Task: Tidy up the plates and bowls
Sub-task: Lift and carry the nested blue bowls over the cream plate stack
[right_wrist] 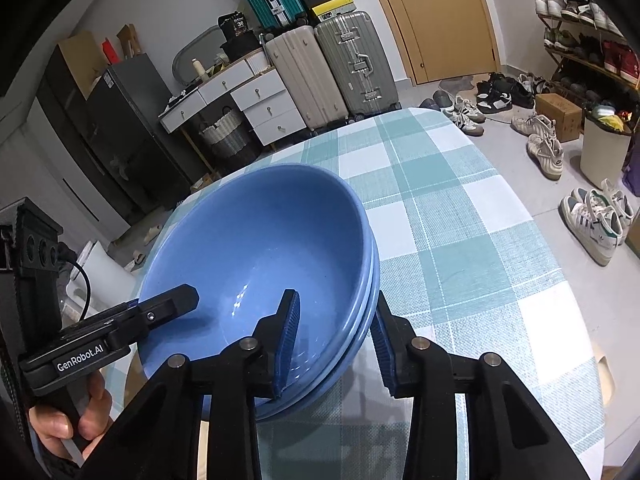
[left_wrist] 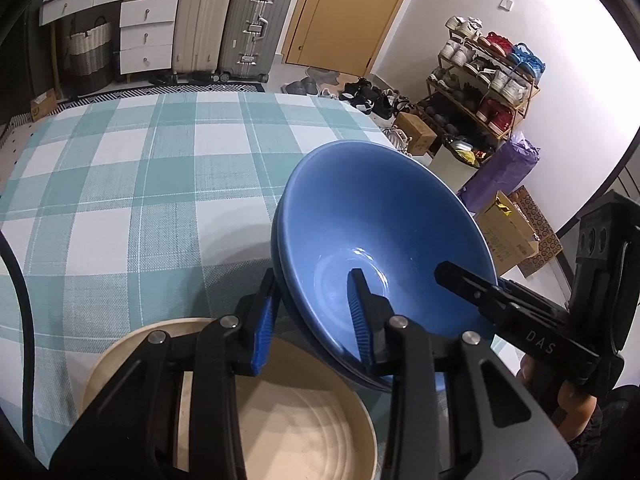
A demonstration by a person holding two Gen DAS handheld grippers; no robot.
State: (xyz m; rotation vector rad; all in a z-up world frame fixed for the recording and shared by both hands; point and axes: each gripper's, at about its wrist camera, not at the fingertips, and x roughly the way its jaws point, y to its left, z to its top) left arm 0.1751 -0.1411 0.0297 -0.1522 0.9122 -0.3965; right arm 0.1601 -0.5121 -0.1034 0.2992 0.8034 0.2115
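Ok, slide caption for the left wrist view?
Both grippers clamp opposite rims of stacked blue bowls above a beige plate.

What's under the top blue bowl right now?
More blue bowls nested beneath the top blue bowl; their stacked rims show, three in all. A cream plate sits below. Contact between them is hidden.

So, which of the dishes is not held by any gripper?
The beige plate, flat on the checked tablecloth under the left gripper. Left and right gripper each clamp the rim of the stacked blue bowls.
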